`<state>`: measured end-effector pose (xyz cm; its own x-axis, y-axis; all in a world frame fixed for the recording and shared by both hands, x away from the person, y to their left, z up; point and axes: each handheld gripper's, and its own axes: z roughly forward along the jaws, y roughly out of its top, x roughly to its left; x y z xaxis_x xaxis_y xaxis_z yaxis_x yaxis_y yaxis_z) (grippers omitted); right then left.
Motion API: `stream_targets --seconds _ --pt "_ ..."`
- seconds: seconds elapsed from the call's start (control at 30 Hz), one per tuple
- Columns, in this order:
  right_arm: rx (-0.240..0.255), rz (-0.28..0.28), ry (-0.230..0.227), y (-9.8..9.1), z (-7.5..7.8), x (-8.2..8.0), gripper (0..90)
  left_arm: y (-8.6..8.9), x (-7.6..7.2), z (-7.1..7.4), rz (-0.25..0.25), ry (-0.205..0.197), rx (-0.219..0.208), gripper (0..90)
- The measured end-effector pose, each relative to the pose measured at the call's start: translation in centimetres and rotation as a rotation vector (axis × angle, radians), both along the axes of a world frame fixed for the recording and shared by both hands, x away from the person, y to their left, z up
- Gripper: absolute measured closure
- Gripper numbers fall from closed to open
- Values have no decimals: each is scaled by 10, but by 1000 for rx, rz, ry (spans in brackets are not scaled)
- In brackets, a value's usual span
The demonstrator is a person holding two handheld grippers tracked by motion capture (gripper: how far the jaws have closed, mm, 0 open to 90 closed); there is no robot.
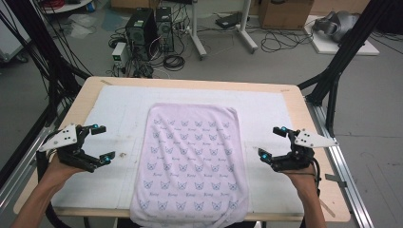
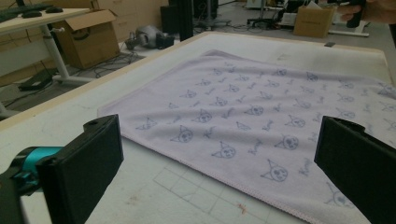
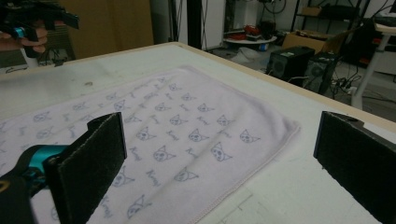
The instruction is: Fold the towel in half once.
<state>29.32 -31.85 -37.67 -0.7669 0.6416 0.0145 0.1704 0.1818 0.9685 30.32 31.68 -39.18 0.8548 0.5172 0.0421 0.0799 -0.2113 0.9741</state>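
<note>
**Towel spread flat, both grippers poised at its sides**

Pale lilac towel [image 1: 190, 161] with a printed cat-face pattern lies flat on the white mat [image 1: 266, 109] covering the wooden table [image 1: 309, 123]. It is spread lengthwise, far edge near the middle of the mat, near edge hanging just over the table's near side. No folds or large wrinkles visible; the spread looks deliberate, giving clean edges to grasp.

Left gripper [image 1: 98, 141] sits left of the towel, apart from it, above bare mat. Jaws stand wide apart, nothing between them. In the left gripper view the towel's hemmed left edge [image 2: 224, 175] runs across just ahead of the jaws, with the far-left corner [image 2: 103, 112] farther off to the left.

Right gripper [image 1: 272, 142] mirrors it on the right side, also apart from the cloth, jaws wide apart and empty. In the right gripper view the towel's right edge [image 3: 243, 184] passes between and ahead of the jaws; the far-right corner [image 3: 292, 125] lies farther off.

Judgement: the symmetric placement, both tools level with the towel's middle and opened toward it, suggests a two-handed grasp of the side edges, probably to begin a fold. Neither finger touches cloth yet. Whether the jaws hover or rest on the mat cannot be told.
</note>
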Motion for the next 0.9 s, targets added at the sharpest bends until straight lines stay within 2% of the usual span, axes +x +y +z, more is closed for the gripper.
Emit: stream_targets --seconds 0.23,0.33,0.43,0.57,0.63,0.73,0.8,0.9 --pt "-17 -22 19 5 6 18 14 -6 13 10 -3 -6 7 17" --pt "-19 -24 27 8 11 28 14 -10 22 14 -6 -3 26 17" --pt "-39 -29 40 12 15 39 15 -13 30 17 0 1 23 17" --pt "-49 -53 60 16 23 54 15 -15 41 21 11 14 39 17" --pt "-51 -67 76 18 26 61 15 -16 45 23 17 11 34 17" --pt "-58 -91 116 21 29 74 15 -16 53 24 27 26 23 17" --pt "-58 -105 150 22 30 85 15 -17 59 24 37 37 27 17" --pt "-76 -129 175 27 30 101 15 -18 66 25 41 47 30 17"
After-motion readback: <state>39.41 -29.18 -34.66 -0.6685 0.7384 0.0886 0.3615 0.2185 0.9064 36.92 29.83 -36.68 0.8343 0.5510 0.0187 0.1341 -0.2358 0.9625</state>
